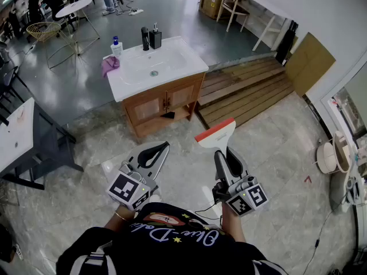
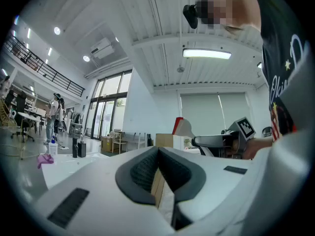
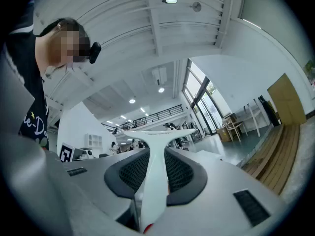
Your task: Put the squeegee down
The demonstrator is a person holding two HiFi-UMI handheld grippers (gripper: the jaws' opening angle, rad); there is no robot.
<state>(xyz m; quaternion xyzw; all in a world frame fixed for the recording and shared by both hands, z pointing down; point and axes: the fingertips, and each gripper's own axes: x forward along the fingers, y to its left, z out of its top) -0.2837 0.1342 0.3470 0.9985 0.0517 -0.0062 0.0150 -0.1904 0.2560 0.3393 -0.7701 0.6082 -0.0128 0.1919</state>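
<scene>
The squeegee (image 1: pixel 216 132) has a white handle and a wide white blade with a red edge. My right gripper (image 1: pixel 227 155) is shut on its handle and holds it above the floor, blade pointing forward toward the vanity. In the right gripper view the handle (image 3: pixel 153 178) runs up between the dark pads of my right gripper (image 3: pixel 156 155) to the blade (image 3: pixel 160 133). My left gripper (image 1: pixel 161 148) is at the left with its jaws together and nothing in them. In the left gripper view its pads (image 2: pixel 142 173) meet at the tip, and the squeegee (image 2: pixel 183 128) shows off to the right.
A wooden vanity with a white sink top (image 1: pixel 184 59) stands ahead, bearing a pink cloth (image 1: pixel 110 65), a small bottle (image 1: pixel 116 46) and dark dispensers (image 1: pixel 155 38). A wooden platform (image 1: pixel 246 87) lies to its right. A dark table (image 1: pixel 17 136) is at the left, a white bucket (image 1: pixel 328 156) at the right.
</scene>
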